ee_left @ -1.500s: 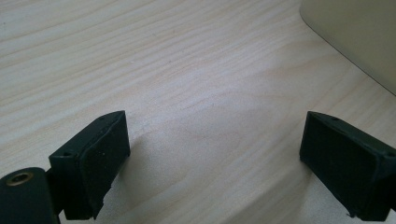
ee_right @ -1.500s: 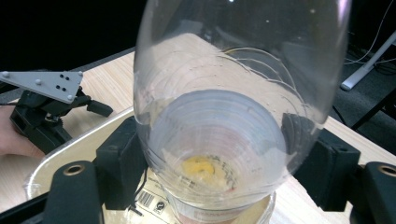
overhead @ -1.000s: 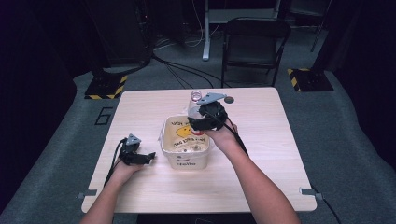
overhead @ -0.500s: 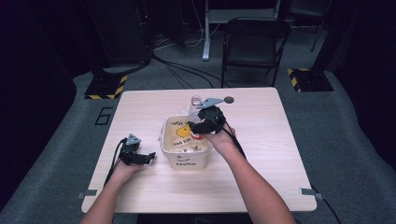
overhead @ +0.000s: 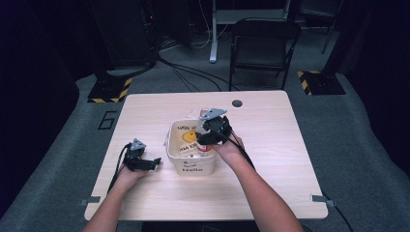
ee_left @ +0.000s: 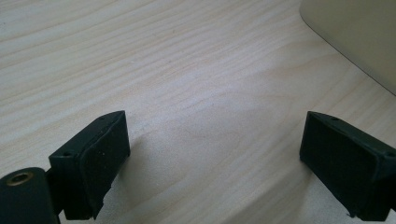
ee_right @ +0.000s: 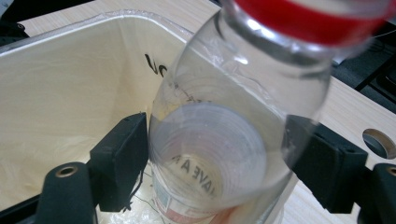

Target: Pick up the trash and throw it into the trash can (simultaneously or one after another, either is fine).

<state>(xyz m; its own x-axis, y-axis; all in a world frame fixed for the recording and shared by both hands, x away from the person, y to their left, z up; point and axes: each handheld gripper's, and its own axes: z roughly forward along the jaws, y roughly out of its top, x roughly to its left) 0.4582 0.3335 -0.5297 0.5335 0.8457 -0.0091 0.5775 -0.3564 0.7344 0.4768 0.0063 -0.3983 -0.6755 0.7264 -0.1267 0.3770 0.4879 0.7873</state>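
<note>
While the left tool (overhead: 153,162) rests wide open on the surface (overhead: 270,145) at nine o'clock of the tub (overhead: 180,159), the right tool (ee_right: 217,163), jaws just widening, brackets a clear bottle (ee_right: 233,121) inside it.

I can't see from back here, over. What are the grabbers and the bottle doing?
Right gripper fingers around clear plastic bottle with red band, lowering it into cream plastic bin. Left gripper open, resting on light wooden table. Nothing blocking.

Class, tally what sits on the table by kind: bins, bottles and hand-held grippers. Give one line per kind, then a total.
Bins: 1, the cream bin
Bottles: 1, the clear bottle, between the right gripper's jaws, in the bin
Grippers: 2, with the left gripper
Total: 4
</note>
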